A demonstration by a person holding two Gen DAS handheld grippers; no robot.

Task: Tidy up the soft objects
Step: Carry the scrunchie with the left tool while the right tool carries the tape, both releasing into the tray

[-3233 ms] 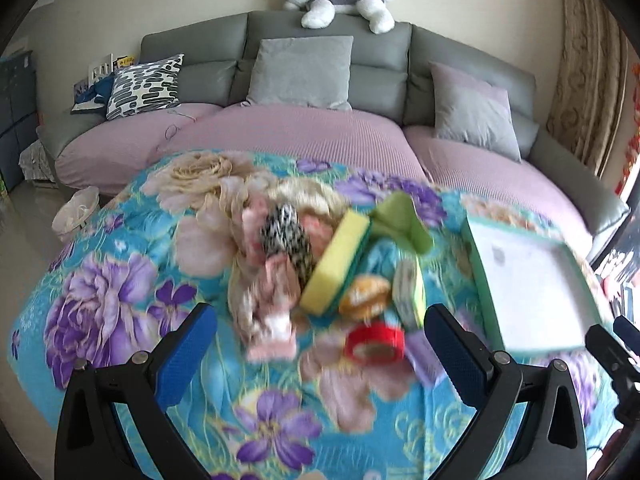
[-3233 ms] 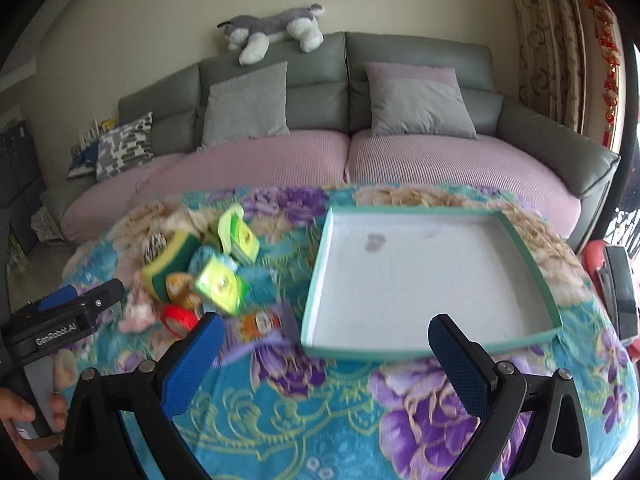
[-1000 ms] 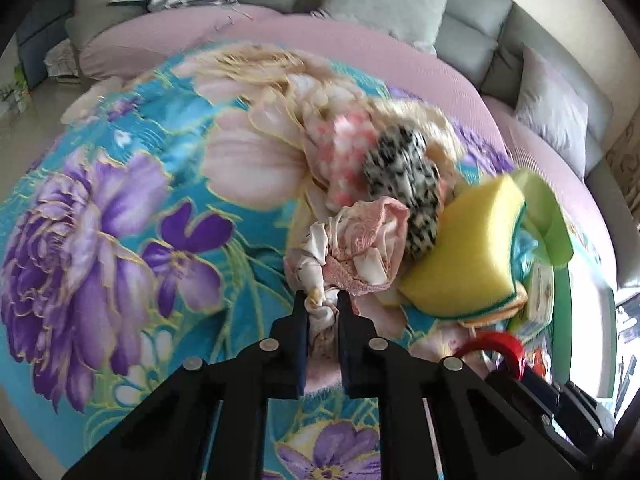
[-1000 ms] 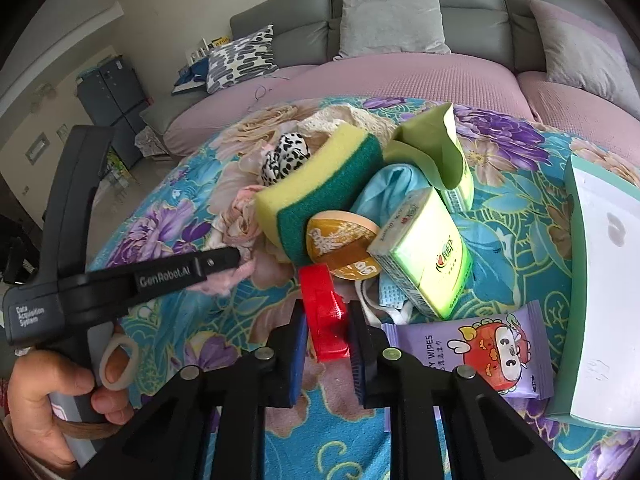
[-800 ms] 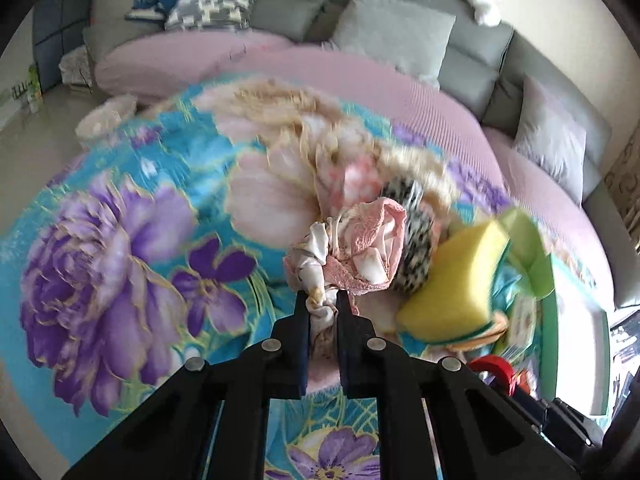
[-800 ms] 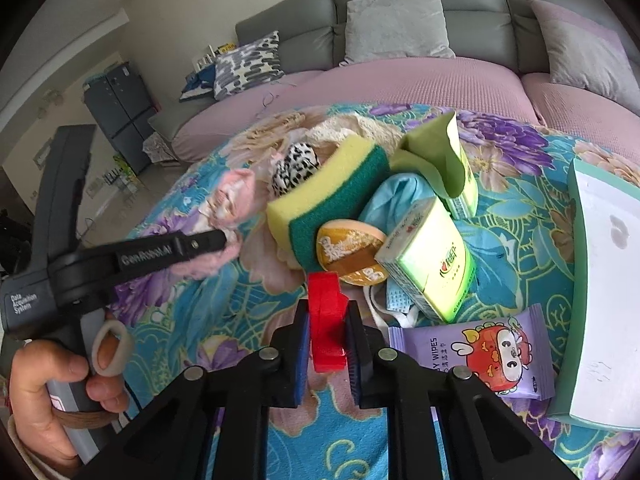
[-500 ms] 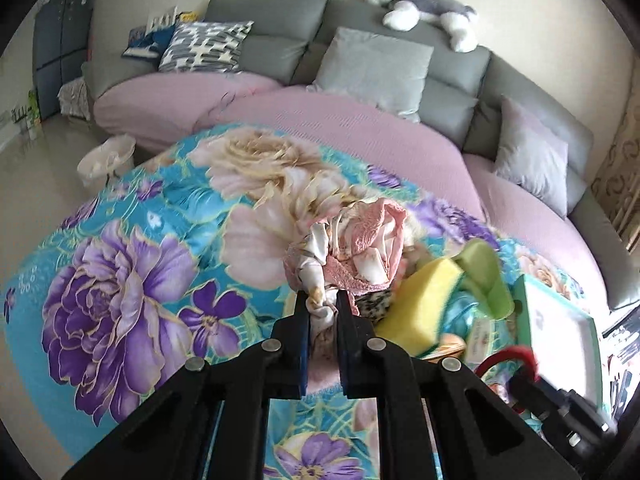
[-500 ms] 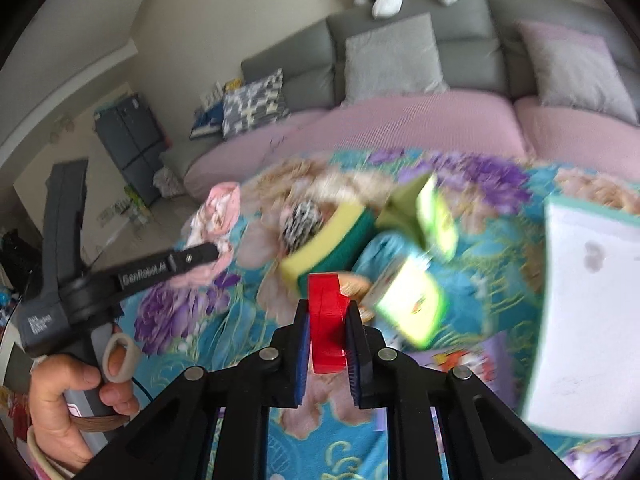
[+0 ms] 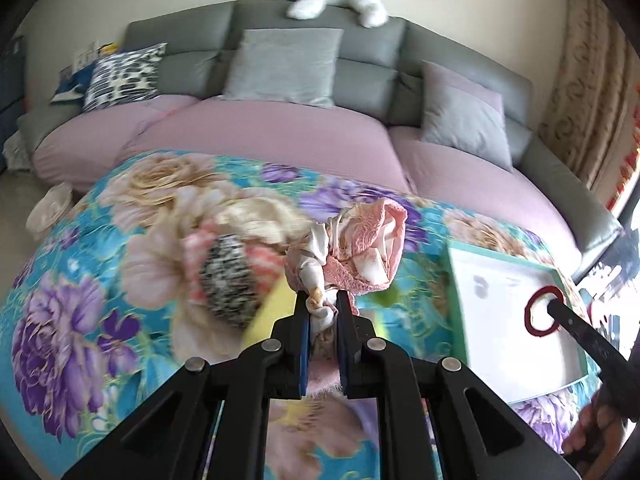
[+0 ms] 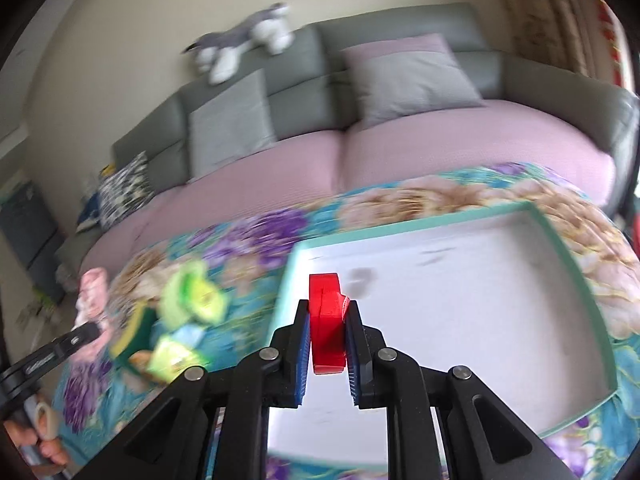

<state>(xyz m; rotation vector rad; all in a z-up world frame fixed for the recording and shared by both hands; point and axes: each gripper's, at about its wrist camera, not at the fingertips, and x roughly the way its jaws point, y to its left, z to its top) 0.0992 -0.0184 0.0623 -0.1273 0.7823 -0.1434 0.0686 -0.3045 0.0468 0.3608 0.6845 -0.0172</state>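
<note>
Over white tray [image 10: 460,320], right gripper [image 10: 328,332] clamps red tape roll [image 10: 326,320]: lower before release. Left gripper [image 9: 322,320] at 9 o'clock pinches pink cloth bundle [image 9: 356,256].

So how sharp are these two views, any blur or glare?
Left wrist view: pink cloth in the hand-held gripper is sharp, tabletop items smear, sofa fairly crisp. Right wrist view: whole background streaked; only the red ring is sharp. No glare.

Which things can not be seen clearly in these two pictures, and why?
- Pile, right wrist view: motion blur, items cannot be named.
- Tray, left wrist view: near corner hidden by the right gripper and hand.
- Pink cloth: lower end hidden between the left gripper fingers.
- Red ring: lower part hidden by the fingers.
</note>
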